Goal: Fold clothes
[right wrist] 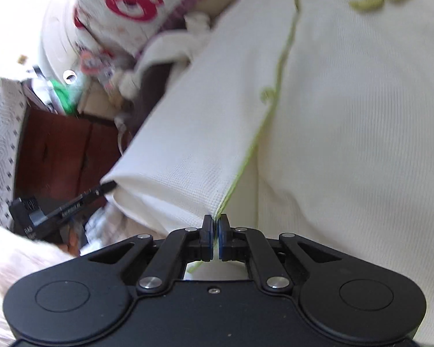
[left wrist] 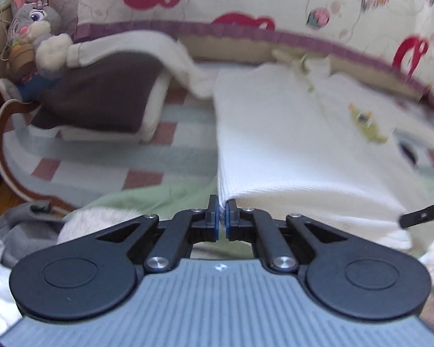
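A: White knit garment point(left wrist: 289, 133): where, and held how?
B: Lifted over the checked bed point(left wrist: 107, 156); left gripper point(left wrist: 222, 217) and right gripper point(right wrist: 215, 231) each pinch 1 hem corner, pointing downward. 2 grippers, 1 garment.

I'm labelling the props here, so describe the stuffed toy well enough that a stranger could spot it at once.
Start at the bear-print quilt along the back of the bed and follow it to its far left end. There a grey plush rabbit sits propped above the folded brown blanket. Its long pink-lined ears and big purple eye mark it out.
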